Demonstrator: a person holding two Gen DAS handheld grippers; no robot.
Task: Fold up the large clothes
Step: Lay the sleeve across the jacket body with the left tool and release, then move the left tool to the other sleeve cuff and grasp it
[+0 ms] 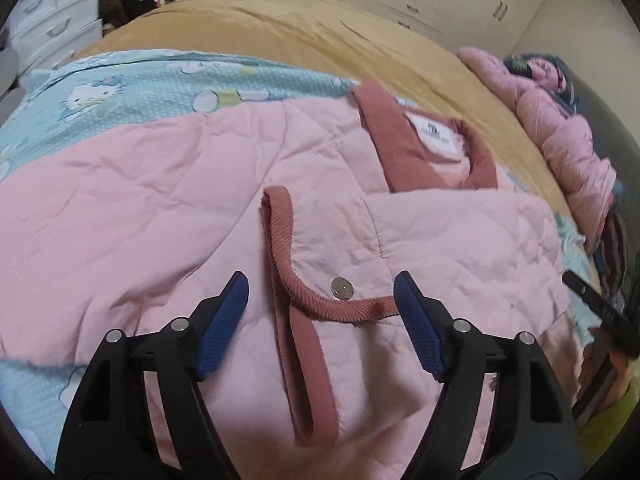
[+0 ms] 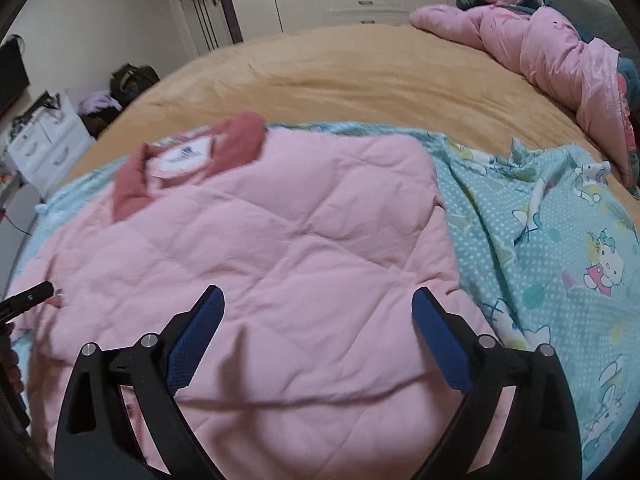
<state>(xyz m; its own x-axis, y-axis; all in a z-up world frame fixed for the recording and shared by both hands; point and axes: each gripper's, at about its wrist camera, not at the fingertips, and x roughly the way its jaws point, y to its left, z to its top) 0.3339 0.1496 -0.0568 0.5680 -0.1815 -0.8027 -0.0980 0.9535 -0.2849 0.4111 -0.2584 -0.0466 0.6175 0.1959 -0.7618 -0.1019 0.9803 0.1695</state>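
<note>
A pink quilted jacket (image 1: 160,184) lies spread on a turquoise cartoon-print sheet (image 1: 132,80), its dark pink collar (image 1: 404,148) and white label at the far side. A dark pink ribbed cuff (image 1: 296,280) with a metal snap (image 1: 342,289) lies folded across the jacket's front. My left gripper (image 1: 320,292) hovers open just over that cuff, which lies between the blue pads without being pressed. In the right wrist view the same jacket (image 2: 280,248) fills the middle. My right gripper (image 2: 318,304) stands wide open above its flat quilted panel, holding nothing.
A tan bedspread (image 2: 340,76) covers the far bed. A heap of pink bedding (image 2: 552,44) lies at the far right. White drawers (image 2: 44,144) and bags stand to the left, wardrobes behind. The other gripper's black tip (image 2: 28,300) shows at the left edge.
</note>
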